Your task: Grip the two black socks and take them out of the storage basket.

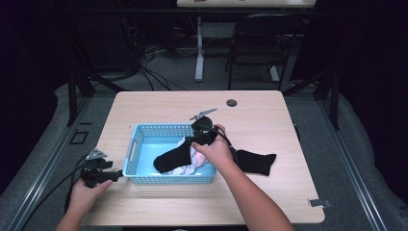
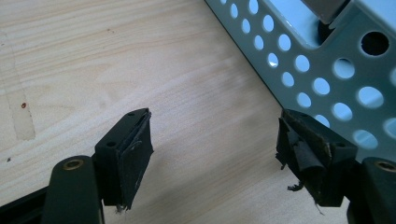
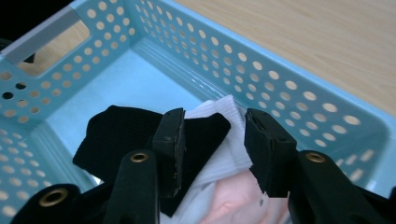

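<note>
Work in hand appears to be loading socks into the blue perforated basket (image 1: 137,144), which serves as the reference for all positions below. Black sock (image 3: 116,135) lies inside the basket, draped over a white-and-pink sock (image 3: 224,163) toward the basket's right end; a second black sock (image 1: 255,161) lies flat on the wooden table (image 1: 269,120) just outside the basket's right wall. Right gripper (image 3: 212,140) hangs over the basket interior above the sock pile, jaws parted with a clear gap; the black sock's cuff edge sits between them, but the pads do not press on it, so I read nothing as held. Left gripper (image 2: 212,140) sits on the table just outside the basket's left wall, near its front corner, jaws spread wide and empty, the right pad close to the wall but whether it touches I cannot tell. Handling judgement: socks are light, limp knit fabric, not fragile, not slippery; they will fold and dangle from any pinch point and may drag a neighbouring sock along. Best hold for the sock outside the basket is probably the cuff or the heel bend, where the fabric doubles and gives the pads more to bite. Worn pad facings on the left gripper may reduce grip on thin cloth.
</note>
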The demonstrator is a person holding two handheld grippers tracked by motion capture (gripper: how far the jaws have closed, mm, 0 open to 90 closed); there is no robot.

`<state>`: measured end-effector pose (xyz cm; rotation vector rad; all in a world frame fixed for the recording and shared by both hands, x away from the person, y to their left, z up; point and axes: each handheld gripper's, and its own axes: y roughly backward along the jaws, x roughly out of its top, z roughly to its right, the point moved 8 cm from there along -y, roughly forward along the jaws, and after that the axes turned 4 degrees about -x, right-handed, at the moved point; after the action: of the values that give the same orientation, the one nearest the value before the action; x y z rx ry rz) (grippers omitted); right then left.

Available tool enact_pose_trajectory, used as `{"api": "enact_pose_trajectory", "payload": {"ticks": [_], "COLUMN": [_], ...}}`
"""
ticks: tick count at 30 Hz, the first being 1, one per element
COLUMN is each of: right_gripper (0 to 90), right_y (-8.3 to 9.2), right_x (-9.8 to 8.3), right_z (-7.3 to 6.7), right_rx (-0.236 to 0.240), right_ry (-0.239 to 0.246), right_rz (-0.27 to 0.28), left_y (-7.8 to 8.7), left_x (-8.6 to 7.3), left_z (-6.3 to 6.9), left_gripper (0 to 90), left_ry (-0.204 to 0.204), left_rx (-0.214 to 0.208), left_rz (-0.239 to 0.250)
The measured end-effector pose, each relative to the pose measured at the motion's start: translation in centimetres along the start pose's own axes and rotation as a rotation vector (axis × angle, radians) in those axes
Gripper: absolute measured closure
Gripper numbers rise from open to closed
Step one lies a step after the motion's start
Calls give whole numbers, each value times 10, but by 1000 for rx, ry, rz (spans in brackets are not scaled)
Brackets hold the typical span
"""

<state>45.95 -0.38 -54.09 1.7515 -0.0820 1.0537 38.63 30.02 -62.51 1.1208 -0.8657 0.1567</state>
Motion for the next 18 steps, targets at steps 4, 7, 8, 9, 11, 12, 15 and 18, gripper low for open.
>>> {"api": "enact_pose_trajectory", "payload": {"ticks": [4,7,8,9,11,12,15,18], "right_gripper": [535,519,519,517,514,512,510,510], "right_y": [-20,-32,-35,-38,-43,-44,-51,-57], "right_x": [2,0,-1,-1,-2,-3,-5,-8], "right_z": [-2,0,1,2,2,3,2,2], "right_rx": [3,-11,-15,-16,-6,-12,-13,-9], "right_ry": [-46,-74,-88,-105,-133,-142,-185,-214], "right_rz": [-42,-76,-94,-99,-124,-142,-176,-216], "left_y": [0,0,0,0,0,0,0,0], "left_x": [0,0,0,1,1,1,1,1], "left_z": [0,0,0,0,0,0,0,0], "left_gripper": [266,266,265,265,265,265,265,265], "left_ry": [0,-2,-2,-3,-4,-4,-5,-5], "left_rx": [-2,-2,-3,-2,-3,-2,-3,-2], "left_rz": [0,1,1,1,2,2,2,2]}}
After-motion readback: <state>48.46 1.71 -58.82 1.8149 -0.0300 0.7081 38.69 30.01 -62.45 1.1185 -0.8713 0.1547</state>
